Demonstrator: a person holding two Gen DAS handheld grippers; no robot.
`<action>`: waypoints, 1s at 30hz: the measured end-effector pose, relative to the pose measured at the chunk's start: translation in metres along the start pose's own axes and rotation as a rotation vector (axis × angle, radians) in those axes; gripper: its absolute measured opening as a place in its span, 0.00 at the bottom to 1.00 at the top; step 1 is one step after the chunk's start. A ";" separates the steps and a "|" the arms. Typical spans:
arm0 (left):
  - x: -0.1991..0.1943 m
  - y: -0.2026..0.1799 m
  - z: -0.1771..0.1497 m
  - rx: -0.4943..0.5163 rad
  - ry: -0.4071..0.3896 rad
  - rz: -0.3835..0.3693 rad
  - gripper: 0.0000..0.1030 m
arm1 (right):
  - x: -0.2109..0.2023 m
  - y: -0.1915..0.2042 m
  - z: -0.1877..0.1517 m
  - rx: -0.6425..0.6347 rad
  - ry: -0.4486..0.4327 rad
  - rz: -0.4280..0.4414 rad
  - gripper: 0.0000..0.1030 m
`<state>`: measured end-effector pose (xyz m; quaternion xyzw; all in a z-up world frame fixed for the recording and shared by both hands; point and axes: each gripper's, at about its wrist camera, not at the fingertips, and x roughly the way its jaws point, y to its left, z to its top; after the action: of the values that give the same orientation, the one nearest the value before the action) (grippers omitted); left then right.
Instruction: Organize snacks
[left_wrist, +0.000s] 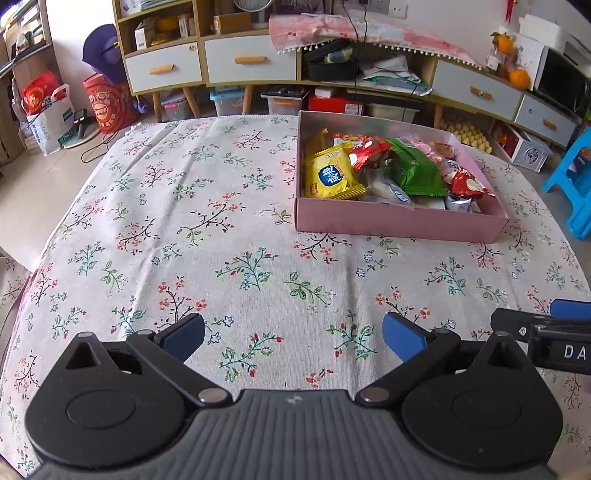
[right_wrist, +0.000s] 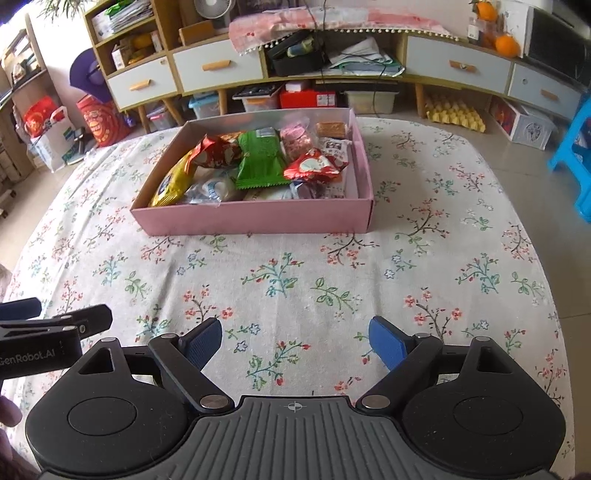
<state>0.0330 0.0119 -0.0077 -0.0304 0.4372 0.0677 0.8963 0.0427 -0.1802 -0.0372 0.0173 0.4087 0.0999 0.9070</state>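
The pink box (right_wrist: 258, 218) of snacks (right_wrist: 258, 162) sits on the bench (right_wrist: 295, 280), at eleven o'clock from the right hand-held gripper (right_wrist: 295, 343) and one o'clock from the left hand-held gripper (left_wrist: 293, 339). Both are spread and empty, about equally near.

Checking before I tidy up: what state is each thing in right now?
Pink box: lidless, filled with snacks.
Yellow packet: sealed, in box.
Green packet: sealed, atop pile.
Left tongs: open, empty.
Right tongs: open, empty.
Tablecloth: spread flat.

Pink box (right_wrist: 255, 218) on floral tablecloth (right_wrist: 295, 280)
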 end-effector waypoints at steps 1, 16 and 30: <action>0.000 -0.001 0.000 0.001 -0.001 -0.001 1.00 | 0.000 0.000 0.000 0.001 -0.002 -0.003 0.86; -0.001 -0.009 -0.002 0.026 -0.006 0.009 1.00 | 0.000 0.004 -0.002 -0.035 -0.015 -0.023 0.86; 0.002 -0.011 -0.004 0.036 0.004 0.020 1.00 | 0.000 0.003 -0.003 -0.040 -0.010 -0.021 0.87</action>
<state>0.0330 0.0004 -0.0117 -0.0103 0.4405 0.0686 0.8950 0.0398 -0.1771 -0.0387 -0.0044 0.4021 0.0985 0.9103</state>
